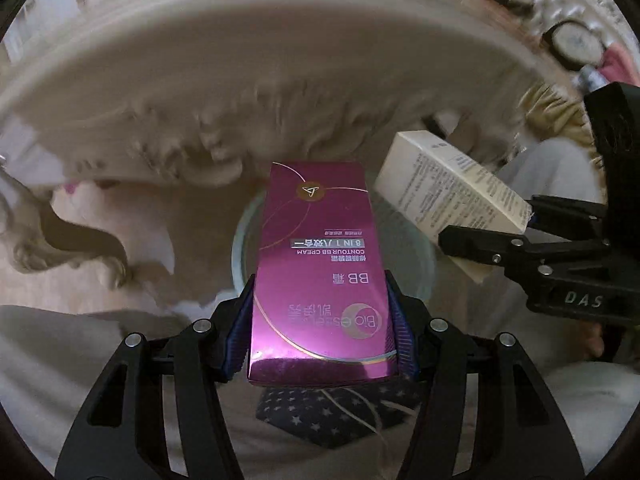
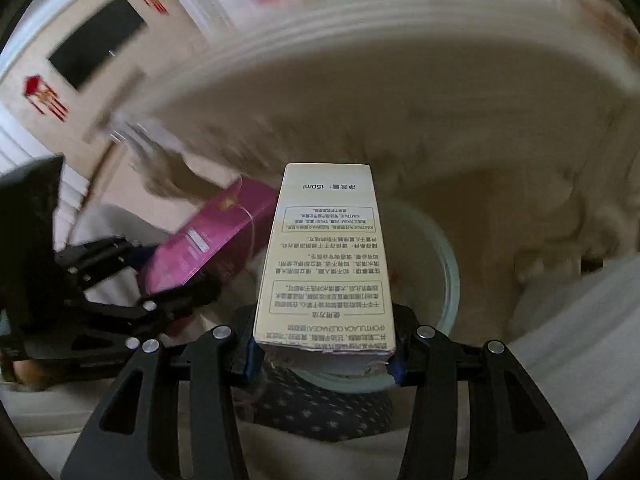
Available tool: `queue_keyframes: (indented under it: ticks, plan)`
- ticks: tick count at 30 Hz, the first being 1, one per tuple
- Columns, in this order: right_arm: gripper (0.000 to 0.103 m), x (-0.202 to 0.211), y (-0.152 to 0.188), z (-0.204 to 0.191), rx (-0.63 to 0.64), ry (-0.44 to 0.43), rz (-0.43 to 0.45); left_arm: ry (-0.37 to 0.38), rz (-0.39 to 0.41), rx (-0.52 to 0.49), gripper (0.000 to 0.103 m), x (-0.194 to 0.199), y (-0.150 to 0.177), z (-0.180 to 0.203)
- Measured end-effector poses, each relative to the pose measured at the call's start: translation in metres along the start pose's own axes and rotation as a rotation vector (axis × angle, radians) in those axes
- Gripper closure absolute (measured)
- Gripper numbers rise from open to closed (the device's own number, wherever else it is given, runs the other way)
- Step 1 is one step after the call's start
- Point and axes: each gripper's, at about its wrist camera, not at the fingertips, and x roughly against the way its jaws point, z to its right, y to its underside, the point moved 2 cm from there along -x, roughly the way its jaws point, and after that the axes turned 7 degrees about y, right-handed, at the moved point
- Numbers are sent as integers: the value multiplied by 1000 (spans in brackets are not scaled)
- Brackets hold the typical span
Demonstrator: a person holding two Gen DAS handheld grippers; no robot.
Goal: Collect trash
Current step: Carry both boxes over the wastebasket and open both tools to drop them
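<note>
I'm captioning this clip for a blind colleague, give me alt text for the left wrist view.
The left gripper clamps a magenta BB cream box above a round pale bin. At right, the right gripper holds a cream printed carton tilted toward the same bin, against a blurred beige carved table.

Both views are dim and warm-toned. The far background is streaked with motion blur, heavier toward the curved fisheye edges, where the corners go black. The pink box (image 1: 320,276) is sharp and shows glare on its glossy face. The cream box (image 2: 326,260) is sharp, its print readable.
</note>
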Motion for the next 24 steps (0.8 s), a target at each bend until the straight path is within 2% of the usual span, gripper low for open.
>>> queue_keyframes:
  ticks: [4, 14, 15, 16, 18, 20, 22, 24]
  plan:
    - [58, -27, 2, 3, -6, 22, -61, -30, -54, 18, 45, -29, 1, -11]
    - [56, -21, 24, 1, 25, 42, -34, -38, -67, -15, 44, -30, 6, 2]
    - [53, -21, 24, 3, 18, 44, -35, -53, -79, -22, 40, -32, 6, 3]
    - [45, -21, 23, 4, 14, 47, -35, -70, -86, -28, 34, -34, 7, 2]
    - [36, -18, 24, 5, 1, 62, -25, -92, -92, -43, 31, -37, 7, 4]
    - [36, -18, 23, 7, -7, 66, -22, -87, -85, -51, 30, -35, 7, 6]
    - [36, -17, 23, 8, -13, 68, -22, -104, -75, -63, 23, -33, 6, 7]
    - [36, -17, 23, 8, -13, 71, -21, -125, -62, -76, 21, -30, 5, 8]
